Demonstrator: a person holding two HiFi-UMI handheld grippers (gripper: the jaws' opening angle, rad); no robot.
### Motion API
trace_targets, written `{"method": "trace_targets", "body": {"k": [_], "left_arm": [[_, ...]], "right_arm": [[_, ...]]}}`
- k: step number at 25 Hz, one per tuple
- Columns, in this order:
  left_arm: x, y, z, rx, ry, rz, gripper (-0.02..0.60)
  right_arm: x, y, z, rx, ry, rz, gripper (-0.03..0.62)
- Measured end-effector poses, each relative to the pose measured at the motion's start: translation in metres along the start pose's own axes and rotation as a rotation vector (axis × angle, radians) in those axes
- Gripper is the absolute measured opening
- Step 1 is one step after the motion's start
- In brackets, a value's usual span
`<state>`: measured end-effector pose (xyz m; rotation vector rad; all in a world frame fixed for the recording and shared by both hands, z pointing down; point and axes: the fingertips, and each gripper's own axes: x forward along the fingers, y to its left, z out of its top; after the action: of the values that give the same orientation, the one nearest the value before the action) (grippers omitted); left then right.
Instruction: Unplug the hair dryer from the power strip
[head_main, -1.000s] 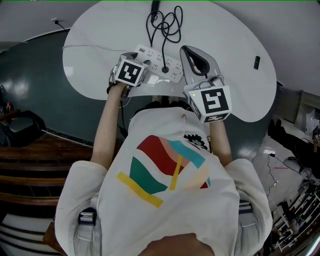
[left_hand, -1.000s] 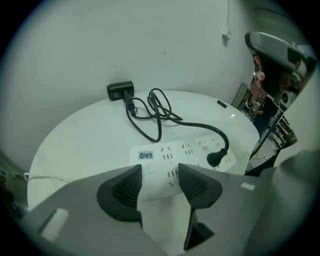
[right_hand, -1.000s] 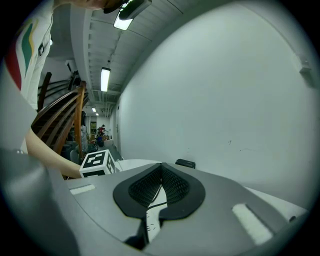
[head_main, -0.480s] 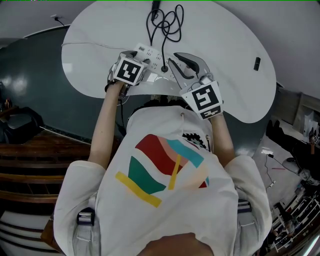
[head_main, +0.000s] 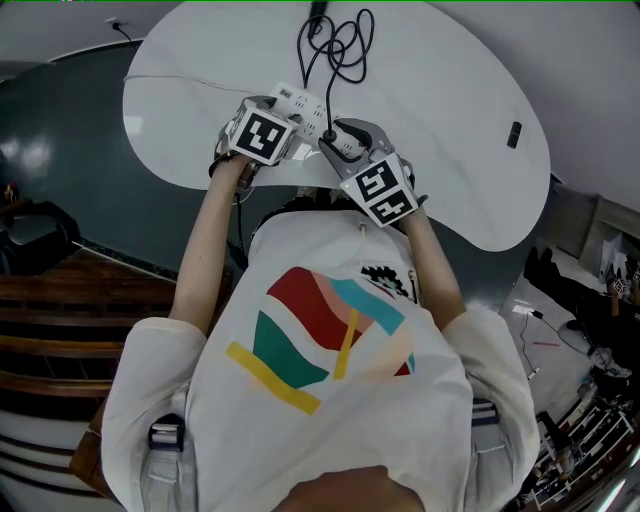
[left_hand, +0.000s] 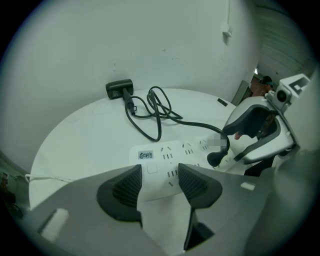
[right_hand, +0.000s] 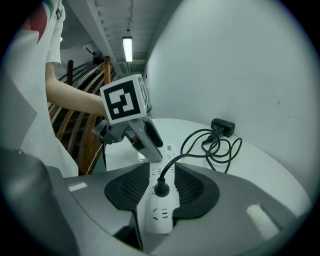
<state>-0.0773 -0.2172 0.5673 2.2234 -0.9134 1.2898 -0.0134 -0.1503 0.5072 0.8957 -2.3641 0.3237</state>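
A white, rounded table (head_main: 450, 120) stands against a plain white wall (left_hand: 150, 40) on a dark teal floor (head_main: 80, 160), with wooden stairs (head_main: 60, 330) off the person's left and a lit ceiling lamp (right_hand: 127, 48) above them. The white power strip (left_hand: 170, 155) lies along the table's near edge. The left gripper (left_hand: 159, 182) is clamped across the strip's switch end, with a pad against each long side. The black plug (right_hand: 161, 189) sits in a socket toward the strip's other end. The right gripper (right_hand: 161, 182) has its jaws spread wide, having just been opening, with the plug and the strip between the pads and a gap on either side of the plug. From the plug the black cord (head_main: 345, 50) runs in loose loops across the middle of the table to the hair dryer (left_hand: 119, 89), a small dark body at the far edge by the wall. A thin white lead (head_main: 180, 80) trails from the strip to the table's left edge, and a small black object (head_main: 513, 130) lies near the right edge.
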Motion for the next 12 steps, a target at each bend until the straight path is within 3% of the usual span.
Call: {"method": "trace_targets", "body": {"k": [6, 12], "left_arm": [[-0.006, 0.003, 0.013, 0.036, -0.027, 0.024, 0.230], [-0.002, -0.002, 0.002, 0.010, 0.033, -0.003, 0.230]], "right_arm": [[0.019, 0.003, -0.015, 0.026, 0.024, 0.000, 0.141], [0.028, 0.002, -0.018, 0.045, 0.022, -0.005, 0.094]]}}
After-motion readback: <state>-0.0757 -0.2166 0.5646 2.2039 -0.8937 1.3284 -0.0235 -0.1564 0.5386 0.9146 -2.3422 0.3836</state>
